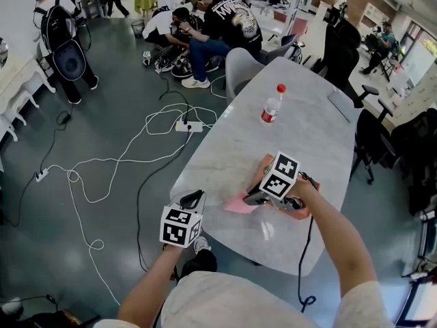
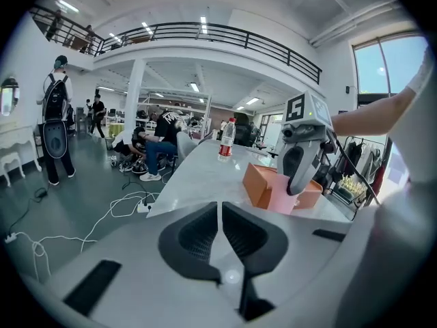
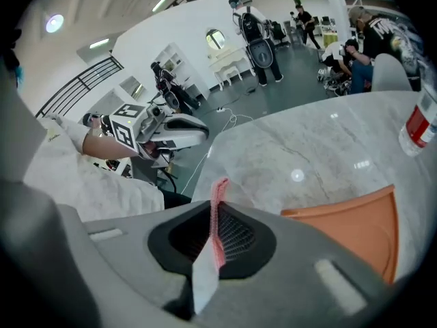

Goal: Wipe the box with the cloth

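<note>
Right gripper (image 1: 254, 198): jaws pressed onto the cloth (image 3: 218, 191). A thin pink fold stands up between the pads, pinched firm. You hold it low at the near left corner of the box (image 2: 258, 183).

Left gripper (image 2: 220, 209): jaws brought together with nothing between them. It hangs off the near edge of the table (image 1: 239, 142), well apart from the box and doing no work.

Box: orange, resting on the table under your right hand and mostly covered by it in the head view. Seen from the left gripper, the cloth drapes down against the side of the box that faces you.

The relation that counts: along the right jaws, the box lies to the right and slightly ahead, with the cloth edge just beside its rim. Judging from this, the wipe should run rightward and away from you, dragging the cloth over the top. The box's long axis cannot be read, since your hand hides too much of it.

Your right hand is plainly the nearer. The left could move in to steady the box if it slides.

The bottle (image 1: 272, 108) stands far up the table, clear of the work.
</note>
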Demonstrator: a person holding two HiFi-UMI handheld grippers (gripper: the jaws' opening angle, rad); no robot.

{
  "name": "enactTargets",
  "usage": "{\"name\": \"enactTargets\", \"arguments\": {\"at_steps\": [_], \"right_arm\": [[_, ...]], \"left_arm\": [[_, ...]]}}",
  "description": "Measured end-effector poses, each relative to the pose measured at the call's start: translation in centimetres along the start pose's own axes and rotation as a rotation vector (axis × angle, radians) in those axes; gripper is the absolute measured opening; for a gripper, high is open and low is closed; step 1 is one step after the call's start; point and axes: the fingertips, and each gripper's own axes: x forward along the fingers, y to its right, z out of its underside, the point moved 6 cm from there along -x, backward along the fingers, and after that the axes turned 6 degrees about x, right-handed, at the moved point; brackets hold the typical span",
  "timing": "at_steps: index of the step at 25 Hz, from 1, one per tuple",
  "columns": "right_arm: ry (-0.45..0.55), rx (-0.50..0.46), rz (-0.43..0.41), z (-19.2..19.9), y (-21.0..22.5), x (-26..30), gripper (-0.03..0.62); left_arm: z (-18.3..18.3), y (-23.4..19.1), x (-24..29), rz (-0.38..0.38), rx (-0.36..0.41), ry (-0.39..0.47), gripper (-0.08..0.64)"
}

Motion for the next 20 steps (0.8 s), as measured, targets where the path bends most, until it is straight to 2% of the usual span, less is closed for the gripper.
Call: {"name": "enactTargets", "arguments": {"at_steps": [5,9,16,20], "right_arm": [[0.19,-0.034,0.063,1.9,-1.9,-2.6,0.015],[0.356,-0.039,0.176,4.3,-2.7,-5.4,0.015],[0.661,0.068,0.389,10.1,-4.1,-10.5,0.015],[0.844,0.138,0.471,13.4,-5.0,-12.8,0.015]], "left_arm": [[-0.6,2.0,-0.3,0.012,0.017,0.009,0.026],[-1.7,3.6,-0.1,0.029,0.035,0.022,0.026],[-4.0,7.6,0.7,0.094,0.079,0.047,0.026],[-5.1,9.7,1.1,0.121,0.104,0.063,0.026]]}}
